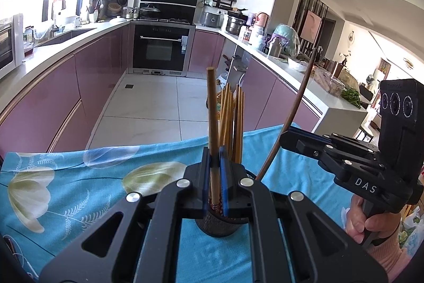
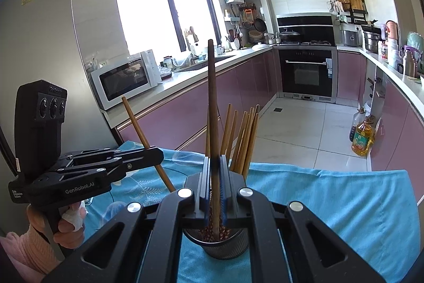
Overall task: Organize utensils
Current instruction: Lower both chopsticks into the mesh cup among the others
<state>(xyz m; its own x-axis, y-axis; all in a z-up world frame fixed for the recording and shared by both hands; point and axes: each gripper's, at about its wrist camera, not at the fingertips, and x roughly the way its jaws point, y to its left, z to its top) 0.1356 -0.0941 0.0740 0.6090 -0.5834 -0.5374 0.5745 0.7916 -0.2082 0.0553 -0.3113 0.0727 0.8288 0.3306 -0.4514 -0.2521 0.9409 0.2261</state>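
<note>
Dark mesh utensil holder (image 2: 216, 243), round, upright on blue floral cloth, low centre of frame. Bundle of light wooden chopsticks (image 2: 242, 139) standing inside, fanned slightly rightward. Light wooden chopstick (image 1: 213, 139) near vertical over holder in left wrist view. Darker brown chopstick (image 2: 213, 123) upright, tip inside holder, centre of right wrist view.

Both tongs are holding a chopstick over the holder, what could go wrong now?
The left tongs and right tongs converge on one narrow holder, so they might collide. It is already crowded with chopsticks, so a lowered chopstick could jam or tip it. The cloth beneath might let it slide.
</note>
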